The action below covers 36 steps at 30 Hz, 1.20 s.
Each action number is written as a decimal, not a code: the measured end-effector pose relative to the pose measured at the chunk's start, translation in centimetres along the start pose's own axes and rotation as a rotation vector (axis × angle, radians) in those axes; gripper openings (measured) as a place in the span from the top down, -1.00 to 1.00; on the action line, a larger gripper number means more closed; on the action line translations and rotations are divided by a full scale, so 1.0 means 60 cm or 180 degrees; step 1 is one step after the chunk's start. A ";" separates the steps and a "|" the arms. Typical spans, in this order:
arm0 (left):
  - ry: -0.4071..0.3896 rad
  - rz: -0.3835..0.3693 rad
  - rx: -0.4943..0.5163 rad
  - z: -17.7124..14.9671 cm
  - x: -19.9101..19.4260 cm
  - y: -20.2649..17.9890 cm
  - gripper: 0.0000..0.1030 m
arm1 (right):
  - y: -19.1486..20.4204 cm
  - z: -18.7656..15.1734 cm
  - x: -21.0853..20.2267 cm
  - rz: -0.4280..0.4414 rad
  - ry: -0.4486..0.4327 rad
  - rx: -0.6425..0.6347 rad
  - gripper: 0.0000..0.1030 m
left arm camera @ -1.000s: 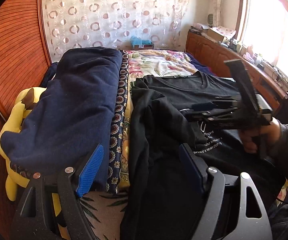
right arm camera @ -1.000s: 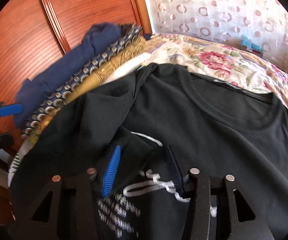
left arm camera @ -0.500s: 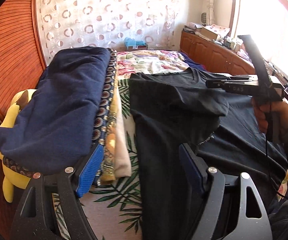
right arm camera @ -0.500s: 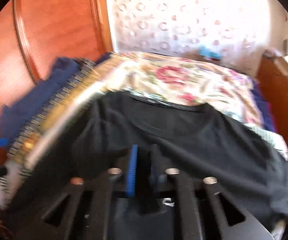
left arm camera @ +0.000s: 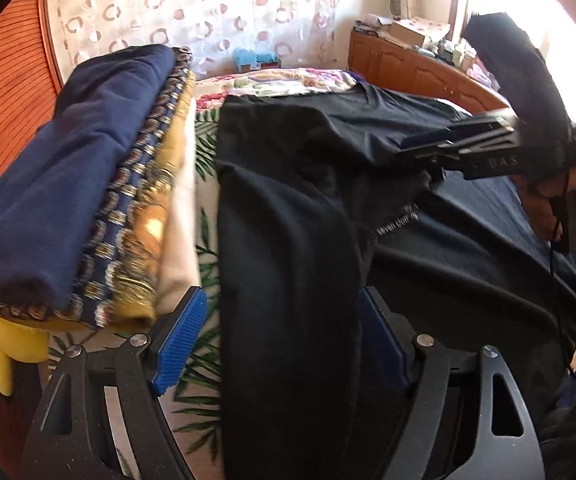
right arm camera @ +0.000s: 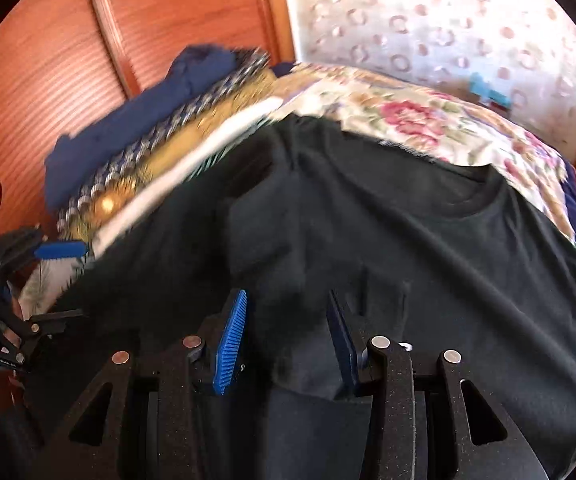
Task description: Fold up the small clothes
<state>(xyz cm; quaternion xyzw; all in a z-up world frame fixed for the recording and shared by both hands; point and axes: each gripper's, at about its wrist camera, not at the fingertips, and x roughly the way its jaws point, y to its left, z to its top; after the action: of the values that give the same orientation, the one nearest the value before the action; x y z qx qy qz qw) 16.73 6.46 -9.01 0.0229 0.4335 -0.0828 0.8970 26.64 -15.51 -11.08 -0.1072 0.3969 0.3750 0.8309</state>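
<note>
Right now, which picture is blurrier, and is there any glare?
Right wrist view: motion blur smears the stack of folded clothes, while the black shirt is only slightly soft. Left wrist view: sharper overall, but the window at top right is blown out white.

black T-shirt (left arm camera: 288,208) | spread flat on bed, neckline far | left side folded inward, white print partly hidden

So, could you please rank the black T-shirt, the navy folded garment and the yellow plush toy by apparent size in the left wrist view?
1. black T-shirt, largest
2. navy folded garment
3. yellow plush toy, smallest, though the stack mostly hides it
</note>
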 end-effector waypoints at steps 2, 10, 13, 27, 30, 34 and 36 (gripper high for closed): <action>0.0020 -0.0017 0.0009 -0.002 0.006 -0.006 -0.52 | 0.003 0.009 0.016 -0.0002 0.0055 -0.0090 0.76; 0.0060 0.0039 -0.0081 -0.018 0.016 0.006 -0.52 | -0.049 0.114 0.001 -0.0403 -0.0178 -0.0237 0.91; 0.0061 0.0052 -0.0108 -0.018 0.016 0.008 -0.52 | -0.092 0.145 0.025 -0.0728 -0.0216 -0.0099 0.90; 0.0000 -0.0088 0.0151 -0.004 0.015 -0.033 -0.14 | -0.079 0.017 -0.023 -0.0379 -0.0317 0.0260 0.27; 0.0000 0.0015 0.0256 0.004 0.025 -0.040 0.46 | -0.064 -0.022 -0.021 -0.0294 -0.0232 0.0291 0.27; -0.0117 0.0189 0.0127 0.018 0.008 -0.013 0.92 | -0.061 -0.045 -0.052 -0.0192 -0.0249 0.0329 0.27; -0.0250 0.0340 -0.0022 0.028 -0.017 0.018 0.93 | -0.057 -0.046 -0.058 -0.0160 -0.0245 0.0339 0.27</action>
<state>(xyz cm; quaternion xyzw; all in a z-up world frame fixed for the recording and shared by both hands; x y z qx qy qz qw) 17.57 7.44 -7.21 0.0398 0.3964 -0.0342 0.9166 26.04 -21.07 -10.77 -0.0582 0.3813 0.3362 0.8592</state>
